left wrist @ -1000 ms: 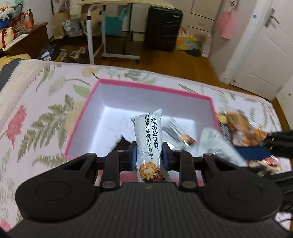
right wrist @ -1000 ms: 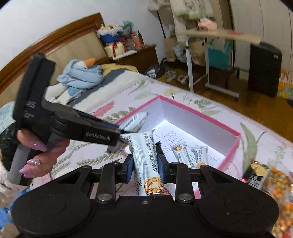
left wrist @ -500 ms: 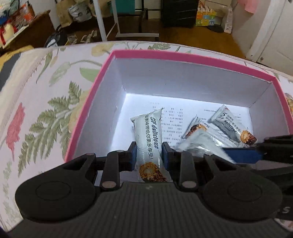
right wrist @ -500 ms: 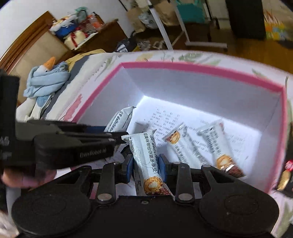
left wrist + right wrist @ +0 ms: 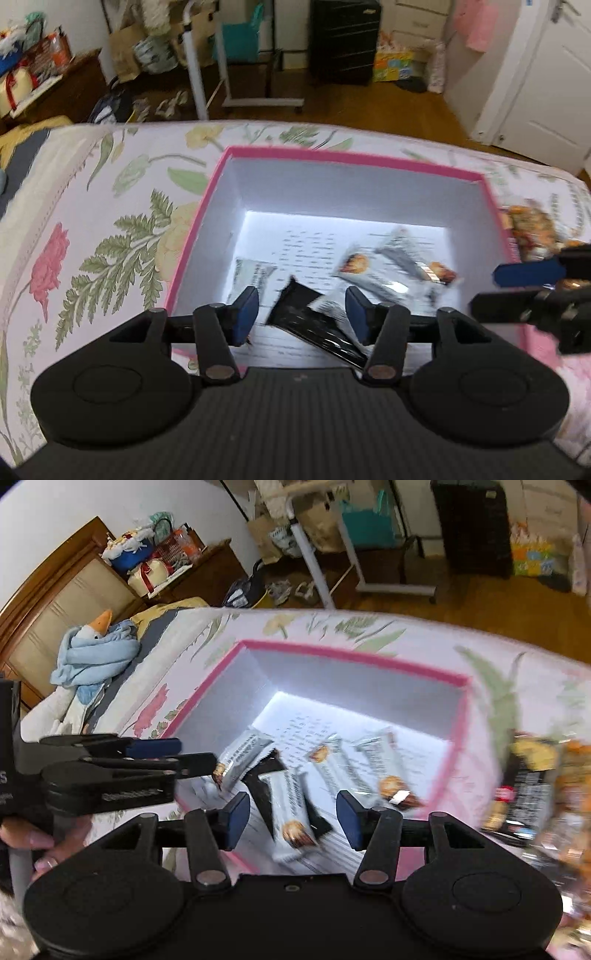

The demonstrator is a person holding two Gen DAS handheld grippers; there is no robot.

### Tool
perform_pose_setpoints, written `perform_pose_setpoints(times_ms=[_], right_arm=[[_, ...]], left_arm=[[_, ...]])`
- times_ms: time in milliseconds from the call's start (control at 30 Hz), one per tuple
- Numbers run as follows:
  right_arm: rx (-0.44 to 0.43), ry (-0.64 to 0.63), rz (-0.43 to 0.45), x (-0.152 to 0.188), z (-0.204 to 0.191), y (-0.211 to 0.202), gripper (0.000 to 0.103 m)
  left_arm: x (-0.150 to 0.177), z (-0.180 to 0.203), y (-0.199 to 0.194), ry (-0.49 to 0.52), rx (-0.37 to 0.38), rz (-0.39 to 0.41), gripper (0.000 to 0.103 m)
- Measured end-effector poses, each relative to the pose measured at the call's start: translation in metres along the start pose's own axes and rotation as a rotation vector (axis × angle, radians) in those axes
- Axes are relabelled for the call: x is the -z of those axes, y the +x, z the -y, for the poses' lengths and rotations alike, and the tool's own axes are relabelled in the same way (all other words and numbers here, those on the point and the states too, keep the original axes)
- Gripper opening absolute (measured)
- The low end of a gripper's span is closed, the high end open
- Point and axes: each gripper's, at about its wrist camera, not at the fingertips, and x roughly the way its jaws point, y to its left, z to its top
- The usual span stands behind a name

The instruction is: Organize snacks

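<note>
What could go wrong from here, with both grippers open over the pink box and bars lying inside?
1. The left gripper and right gripper, jaws just opened with nothing pressed between them, hang close together over the pink box; they might collide.
2. The white bars lie crisscrossed over a black packet, so the pile could end up untidy.

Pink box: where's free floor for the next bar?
Free: the far strip of the pink box floor under its back wall, and the far left corner. Crowded: the near half, where white snack bars and a black packet overlap, plus two bars towards the right wall.
</note>
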Motion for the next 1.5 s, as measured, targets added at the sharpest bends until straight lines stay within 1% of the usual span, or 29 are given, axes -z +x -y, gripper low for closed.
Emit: perform_pose_setpoints(times_ms=[133,267,333,433,500,567,633,733,800,867,967,1033,1100,1167,1200,1267,1300,1333,1367,1400,1433,1467,1500], right_arm=[[0.066,-0.015,0.014,0.008,0.010,-0.057,0.061],[0.133,-0.008,0.013,0.018,0.032,-0.111,0.063],[0.193,-0.025,0.027,0.022,0.042,-0.136,0.070],[0.306,-0.067,0.045,0.029,0.060,-0.166,0.074],[0.335,-0.046,0.048,0.034,0.078,-0.181,0.074],[0.337,-0.019,0.065,0.042,0.096,-0.193,0.075],[0.326,0.001,0.101,0.053,0.116,-0.203,0.077],[0.358,0.025,0.171,0.073,0.147,-0.206,0.077],[0.398,0.013,0.148,0.081,0.164,-0.200,0.077],[0.416,0.054,0.118,0.086,0.187,-0.195,0.077],[0.386,0.183,0.142,0.099,0.227,-0.194,0.077],[0.344,0.268,0.168,0.112,0.252,-0.191,0.077],[0.302,0.355,0.182,0.126,0.277,-0.185,0.076],[0.276,0.433,0.176,0.137,0.297,-0.174,0.071],[0.272,0.455,0.167,0.142,0.303,-0.168,0.066],[0.253,0.472,0.148,0.148,0.313,-0.159,0.062],[0.244,0.473,0.145,0.150,0.315,-0.155,0.060],[0.234,0.480,0.144,0.151,0.318,-0.151,0.059],[0.220,0.486,0.142,0.152,0.319,-0.149,0.059],[0.203,0.488,0.146,0.152,0.318,-0.147,0.057],[0.186,0.485,0.153,0.153,0.318,-0.146,0.051],[0.173,0.482,0.158,0.154,0.317,-0.145,0.050],[0.174,0.479,0.163,0.155,0.316,-0.145,0.046]], left_arm=[[0.001,0.023,-0.038,0.060,0.046,0.022,0.060],[0.002,0.047,-0.064,0.100,0.105,0.037,0.061],[0.001,0.062,-0.073,0.130,0.113,0.051,0.061],[0.000,0.089,-0.080,0.186,0.138,0.065,0.062],[0.001,0.106,-0.081,0.210,0.165,0.065,0.063],[0.001,0.124,-0.078,0.228,0.200,0.057,0.063],[0.002,0.139,-0.073,0.230,0.240,0.048,0.064],[0.002,0.165,-0.060,0.230,0.297,0.051,0.063],[0.002,0.185,-0.045,0.241,0.326,0.050,0.063],[0.001,0.203,-0.029,0.246,0.366,0.028,0.062],[-0.002,0.227,-0.003,0.244,0.421,-0.006,0.062],[-0.003,0.242,0.014,0.247,0.445,-0.008,0.061],[-0.005,0.257,0.031,0.251,0.453,-0.013,0.060],[-0.007,0.269,0.049,0.244,0.453,-0.011,0.060],[-0.009,0.276,0.057,0.246,0.428,0.006,0.060],[-0.008,0.288,0.071,0.269,0.361,0.056,0.060],[-0.008,0.292,0.079,0.278,0.359,0.062,0.060],[-0.010,0.294,0.084,0.274,0.367,0.050,0.060],[-0.011,0.295,0.091,0.250,0.389,0.034,0.060],[-0.011,0.294,0.096,0.221,0.419,0.029,0.059],[-0.011,0.293,0.099,0.202,0.444,0.023,0.056],[-0.010,0.294,0.102,0.192,0.467,0.009,0.052],[-0.008,0.295,0.106,0.183,0.492,-0.016,0.051]])
